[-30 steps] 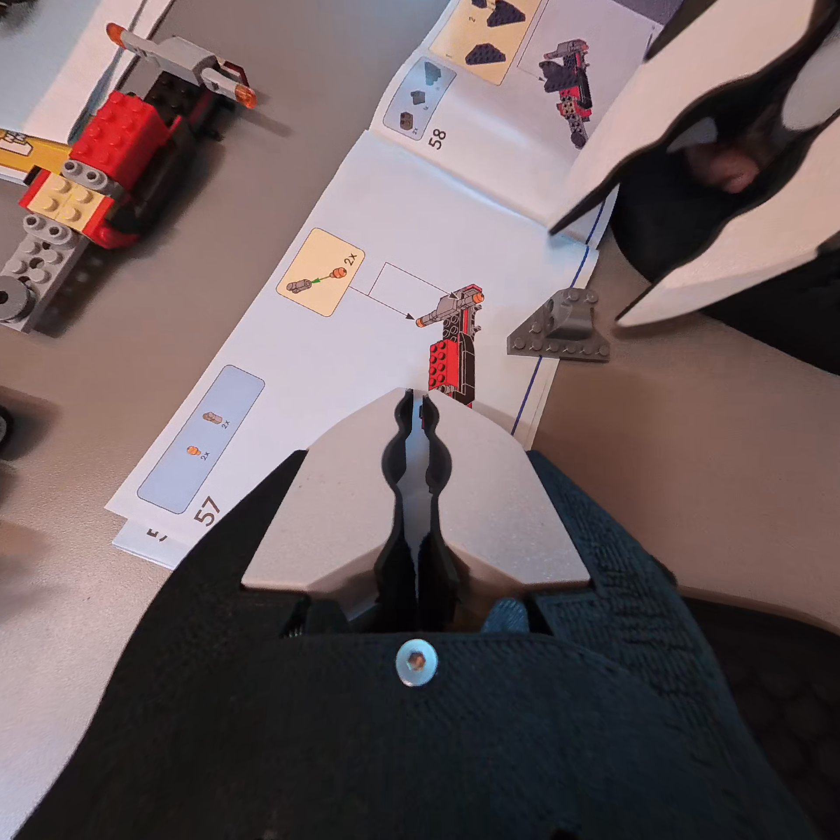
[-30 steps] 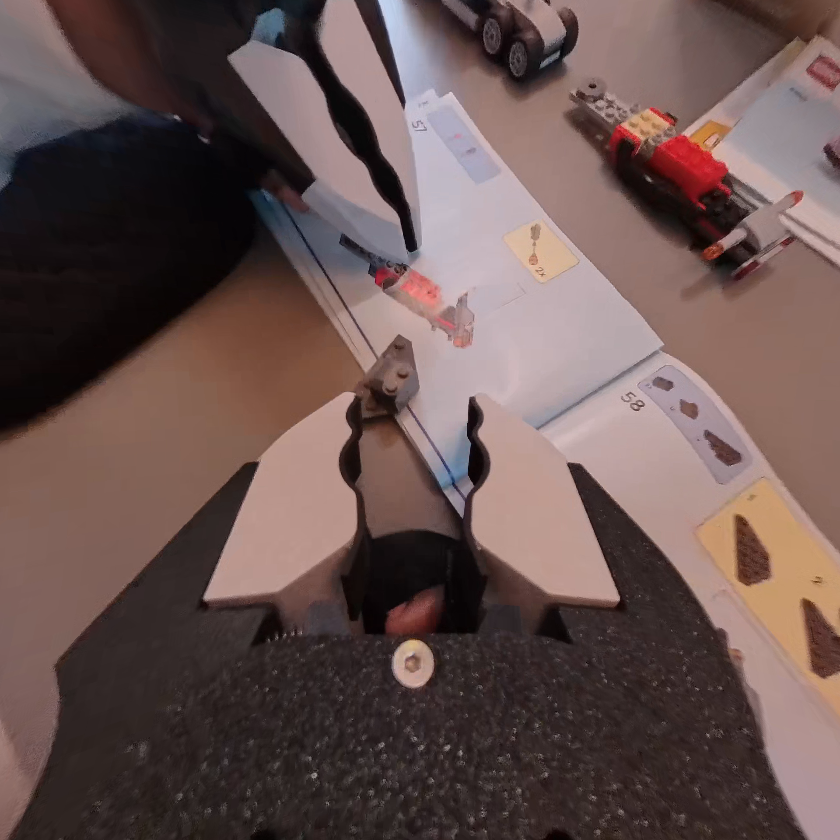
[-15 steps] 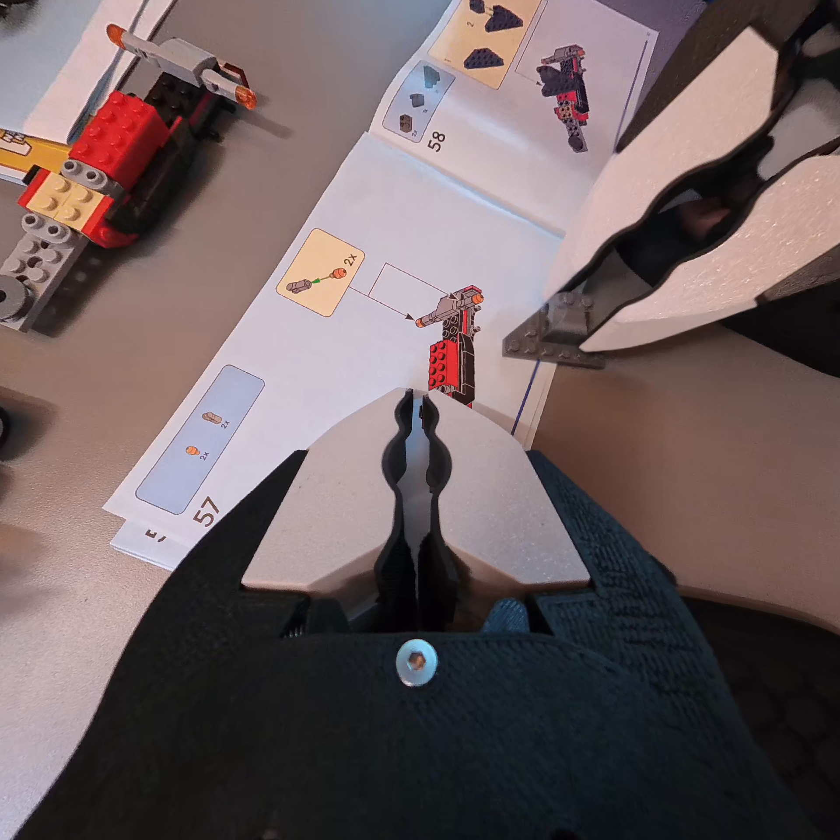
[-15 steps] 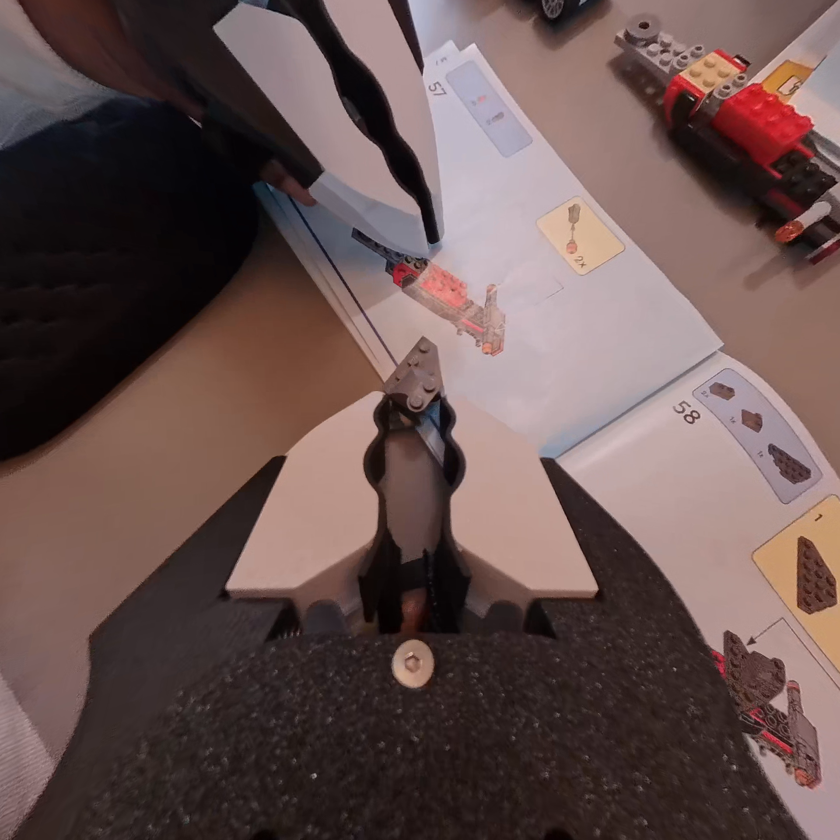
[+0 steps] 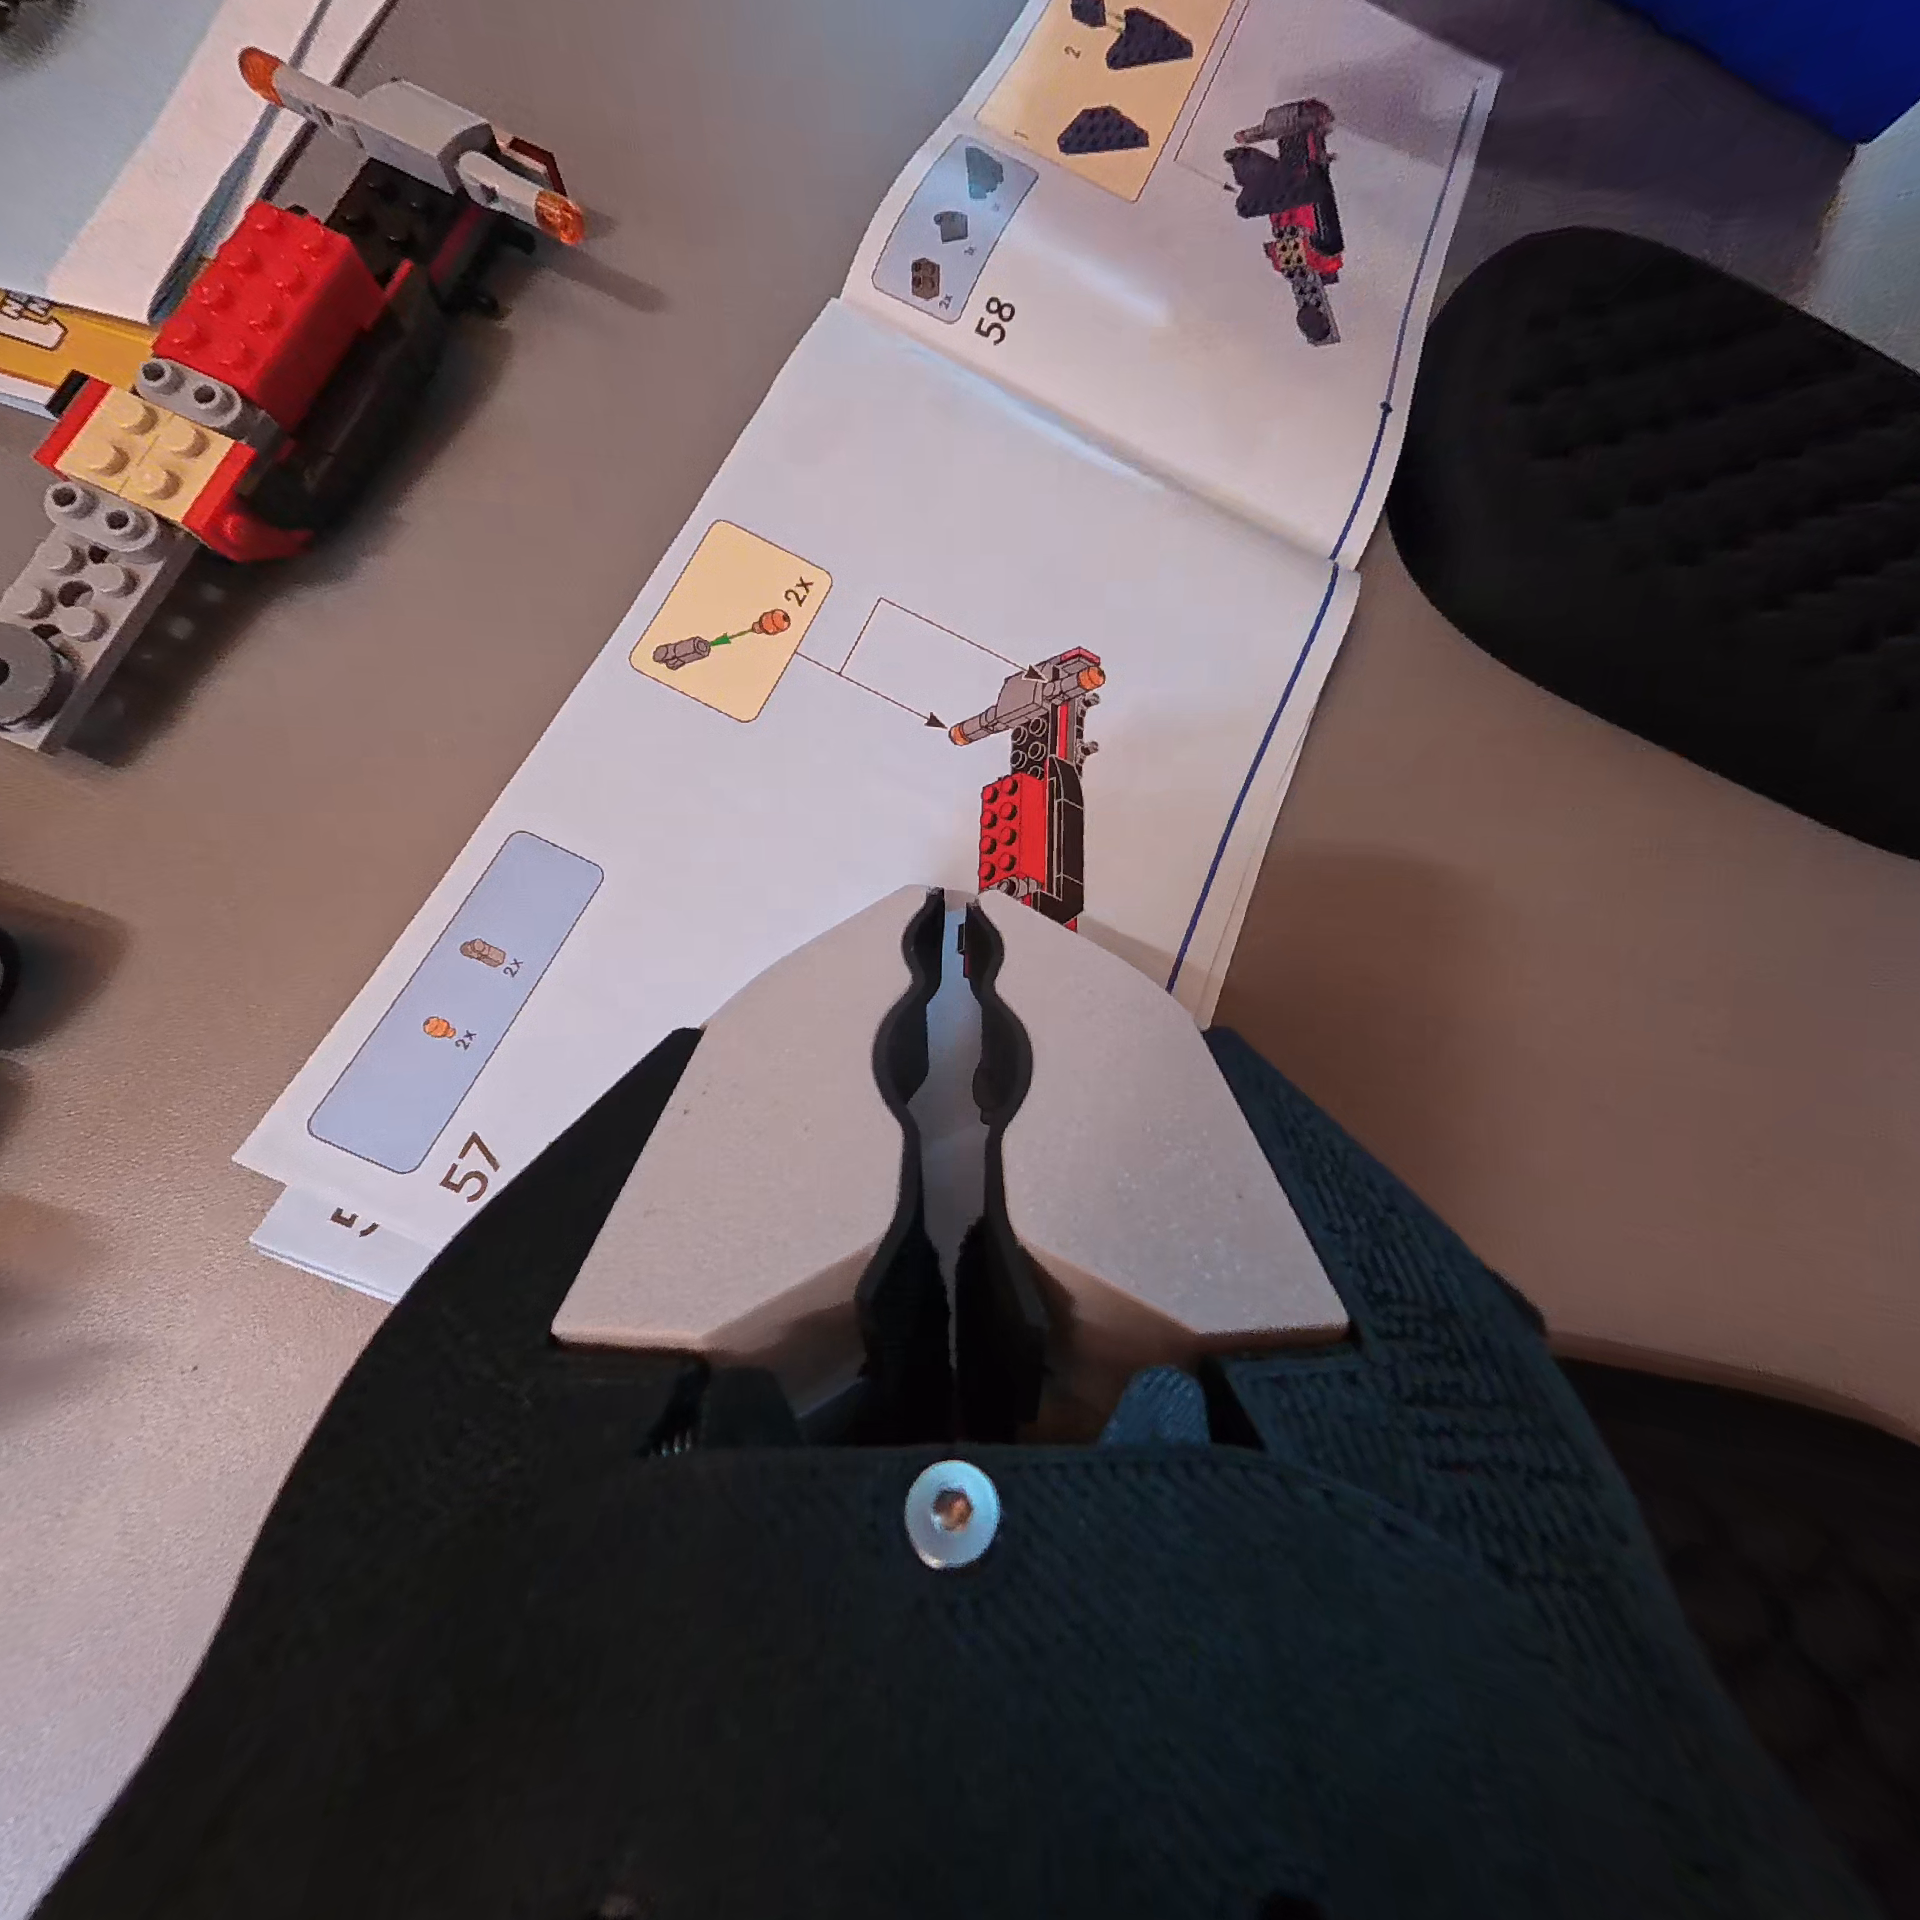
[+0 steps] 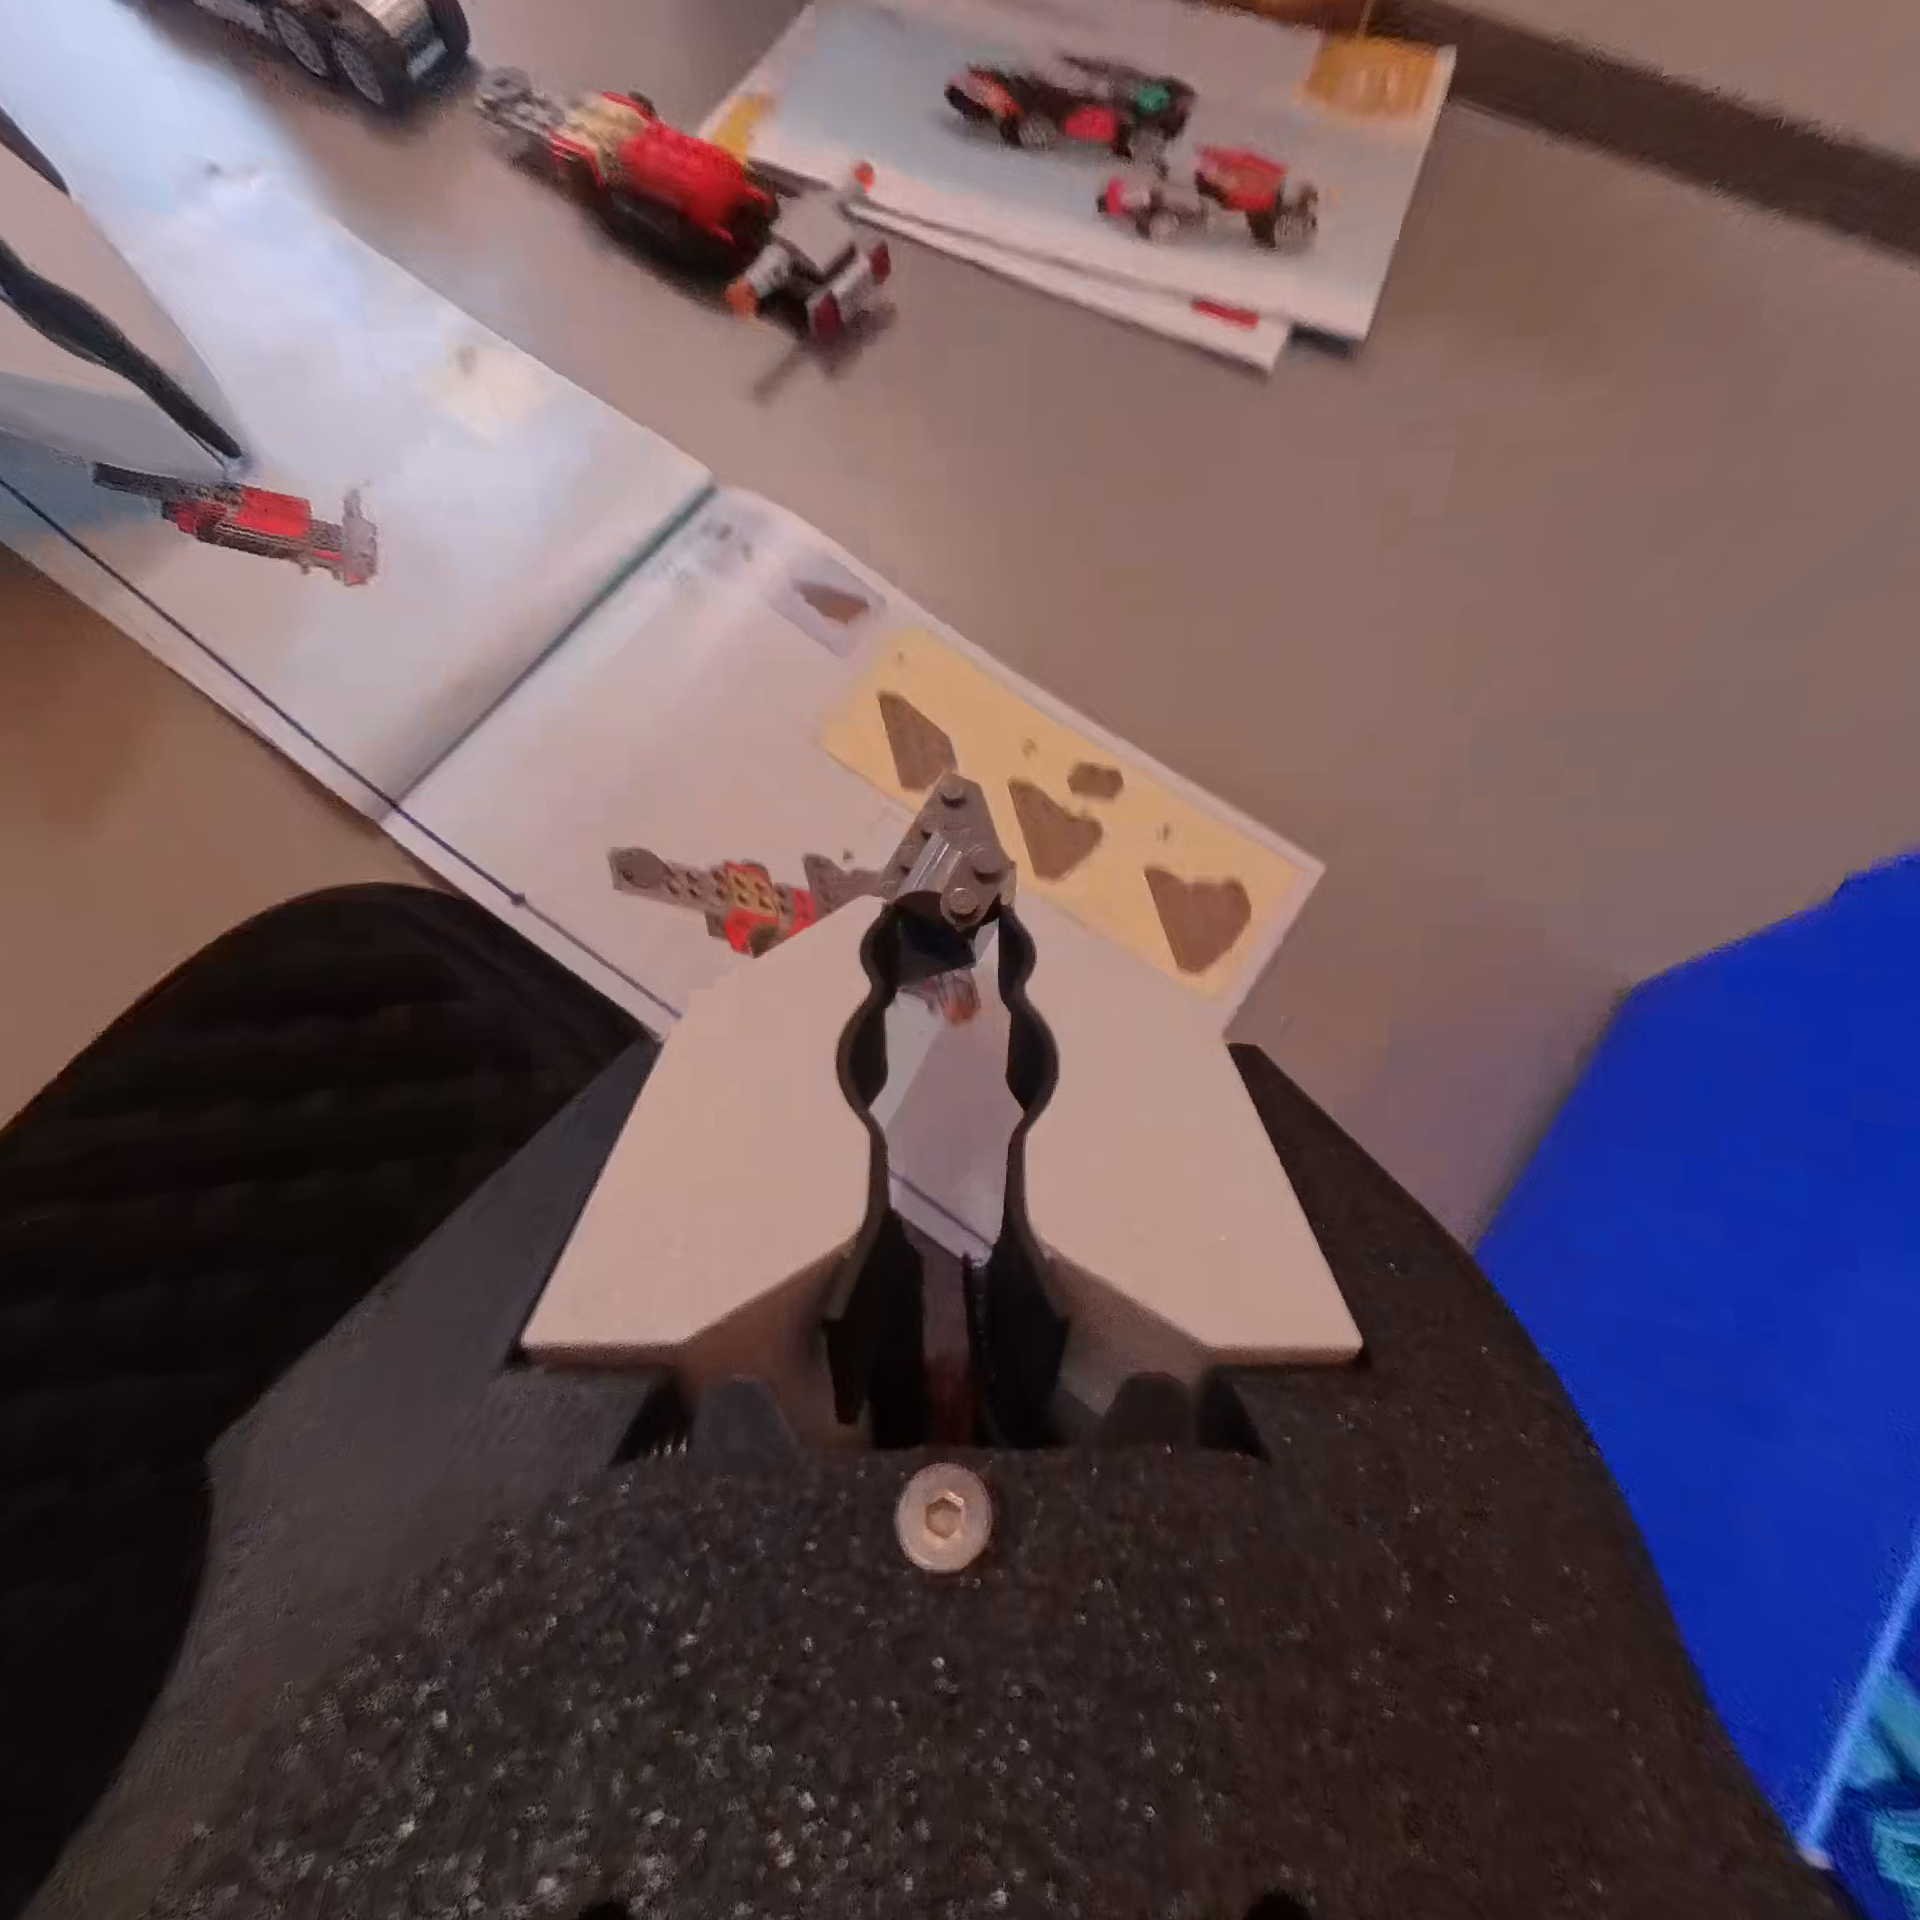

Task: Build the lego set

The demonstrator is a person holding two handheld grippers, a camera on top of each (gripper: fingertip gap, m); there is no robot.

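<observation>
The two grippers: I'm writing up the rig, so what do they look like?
The left gripper and the right gripper match: a textured black body with a silver hex screw at its centre, and two pale grey, flat, angular jaws whose inner edges are black and wavy. No cables or sleeves show.

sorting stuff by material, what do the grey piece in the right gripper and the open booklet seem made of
Grey wedge piece: likely hard moulded plastic, going by its crisp studs and slight sheen.
Booklet: thin printed paper, probably lightly coated; it creases at the fold and its page edges curl.
</observation>
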